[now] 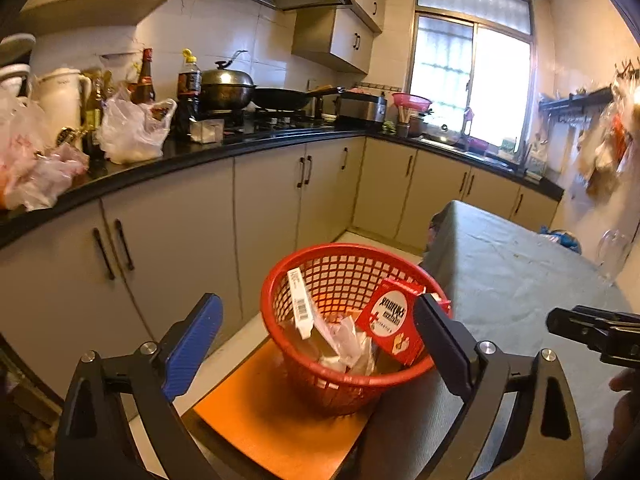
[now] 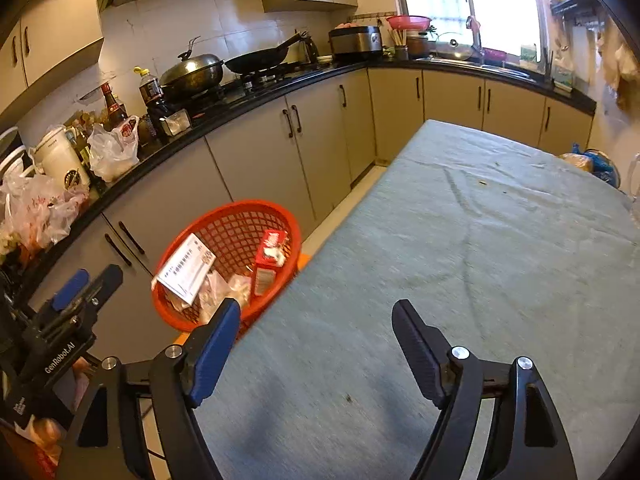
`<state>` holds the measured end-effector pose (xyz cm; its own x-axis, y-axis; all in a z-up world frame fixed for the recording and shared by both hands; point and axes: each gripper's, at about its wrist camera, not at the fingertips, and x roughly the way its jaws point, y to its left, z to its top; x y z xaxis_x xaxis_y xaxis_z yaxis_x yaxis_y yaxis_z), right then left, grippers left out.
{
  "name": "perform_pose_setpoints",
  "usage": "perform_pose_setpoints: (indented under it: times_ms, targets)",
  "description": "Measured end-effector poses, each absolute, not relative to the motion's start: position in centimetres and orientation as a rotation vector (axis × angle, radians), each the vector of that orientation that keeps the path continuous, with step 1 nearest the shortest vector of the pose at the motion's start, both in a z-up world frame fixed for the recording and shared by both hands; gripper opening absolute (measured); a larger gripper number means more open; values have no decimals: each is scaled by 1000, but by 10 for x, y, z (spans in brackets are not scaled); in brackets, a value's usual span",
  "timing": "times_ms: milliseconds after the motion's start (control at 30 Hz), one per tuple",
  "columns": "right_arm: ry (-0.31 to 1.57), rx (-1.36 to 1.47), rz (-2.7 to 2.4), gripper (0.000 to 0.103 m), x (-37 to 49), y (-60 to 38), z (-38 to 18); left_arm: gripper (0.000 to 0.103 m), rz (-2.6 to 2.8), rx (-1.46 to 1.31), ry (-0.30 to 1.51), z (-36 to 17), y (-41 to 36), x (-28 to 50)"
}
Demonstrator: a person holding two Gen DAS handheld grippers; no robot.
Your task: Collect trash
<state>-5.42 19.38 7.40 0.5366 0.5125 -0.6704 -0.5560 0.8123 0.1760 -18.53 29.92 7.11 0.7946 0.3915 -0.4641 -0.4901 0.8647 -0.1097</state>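
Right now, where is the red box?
The red box leans inside the red basket against its right side, next to crumpled wrappers; the basket sits on an orange stool beside the table.

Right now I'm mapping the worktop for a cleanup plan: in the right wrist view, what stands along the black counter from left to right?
White jug → white plastic bag → dark sauce bottle → lidded wok → black frying pan → rice cooker → pink colander → sink tap.
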Motion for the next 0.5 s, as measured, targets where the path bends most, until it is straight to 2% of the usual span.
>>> perform_pose_setpoints:
  times_ms: [500]
  targets:
    - [720,-35,605,85,-106,133,73,103,542,-127,523,69,241,-209]
